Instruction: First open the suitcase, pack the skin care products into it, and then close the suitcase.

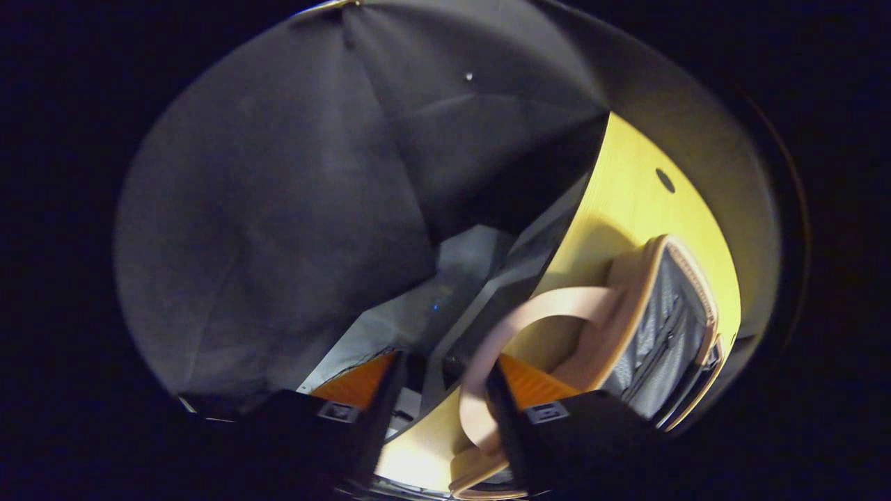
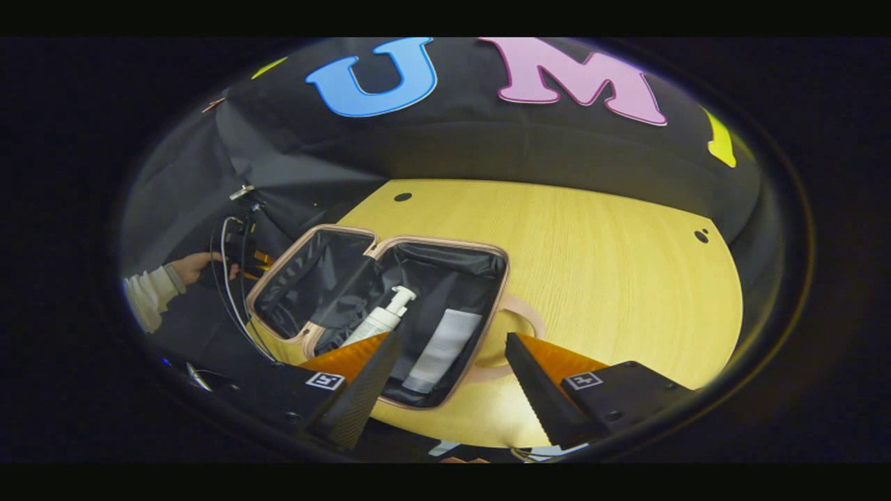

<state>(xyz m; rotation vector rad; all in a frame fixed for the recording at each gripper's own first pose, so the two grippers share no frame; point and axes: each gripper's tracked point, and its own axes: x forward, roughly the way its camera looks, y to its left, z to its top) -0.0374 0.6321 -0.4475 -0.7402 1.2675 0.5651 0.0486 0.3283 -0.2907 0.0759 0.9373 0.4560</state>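
Right gripper (image 2: 445,379) jaws wide above open suitcase (image 2: 379,240); pump bottle (image 2: 381,319), tube (image 2: 442,348) inside; left gripper (image 1: 445,403) wide, handle (image 1: 487,348) at 1 o'clock.

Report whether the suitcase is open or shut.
Open. In the right gripper view the suitcase lies spread flat, both dark-lined halves exposed, with a pump bottle and a tube inside.

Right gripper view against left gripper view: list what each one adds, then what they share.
Right gripper view: a pump bottle and a white tube lying in the open suitcase, plus a hand in a pale sleeve.
Left gripper view: grey floor past the table edge, and the suitcase handle looping close beside one finger of the left tool.
Shared: the wooden table, the suitcase, the black wall. The left tool and the right tool are both open.
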